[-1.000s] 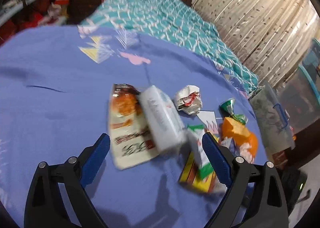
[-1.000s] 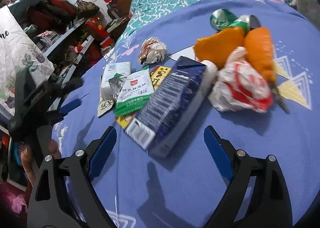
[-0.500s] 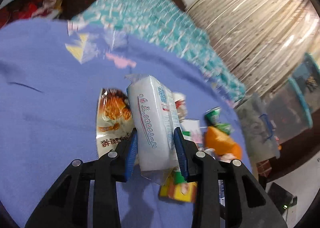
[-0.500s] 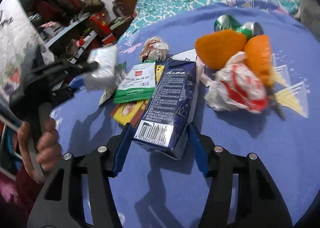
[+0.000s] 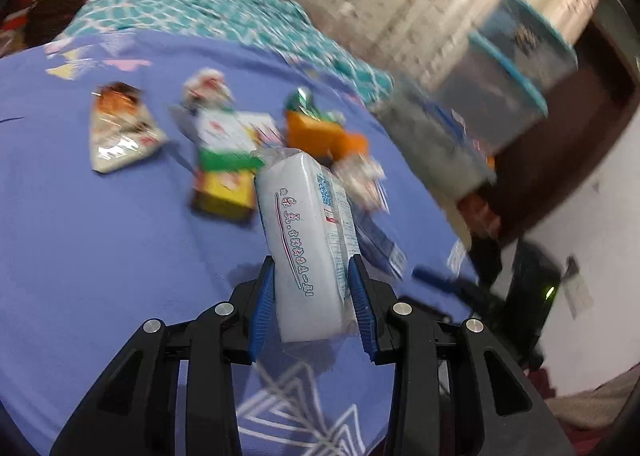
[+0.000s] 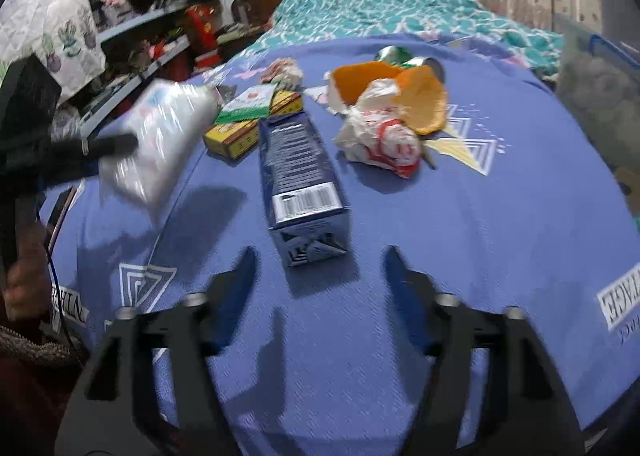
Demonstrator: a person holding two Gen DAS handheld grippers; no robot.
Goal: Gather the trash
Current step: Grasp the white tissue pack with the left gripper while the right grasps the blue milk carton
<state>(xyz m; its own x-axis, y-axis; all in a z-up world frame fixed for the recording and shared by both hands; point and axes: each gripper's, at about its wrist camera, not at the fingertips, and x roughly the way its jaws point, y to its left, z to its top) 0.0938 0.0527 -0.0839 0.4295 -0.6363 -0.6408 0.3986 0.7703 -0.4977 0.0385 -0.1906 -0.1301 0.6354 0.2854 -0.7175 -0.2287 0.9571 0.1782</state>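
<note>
My left gripper is shut on a white tissue pack, held up off the purple bedspread; the right wrist view shows that pack at the left. My right gripper has its jaws opening. The near end of the dark blue carton lies on the bed just between the fingertips, with a gap on each side. Beyond it lie a crumpled white and red bag, orange peel, a green can, a yellow box and a green sachet.
A snack wrapper and crumpled paper lie further back on the bed. A grey bag and clear bins with teal lids stand off the bed's right side. Cluttered shelves are at the left, with a person's hand.
The left gripper closed on the tissue pack, lifted it and swung right. The right gripper closed around the blue carton, then opened and drew back, leaving it on the bed.
</note>
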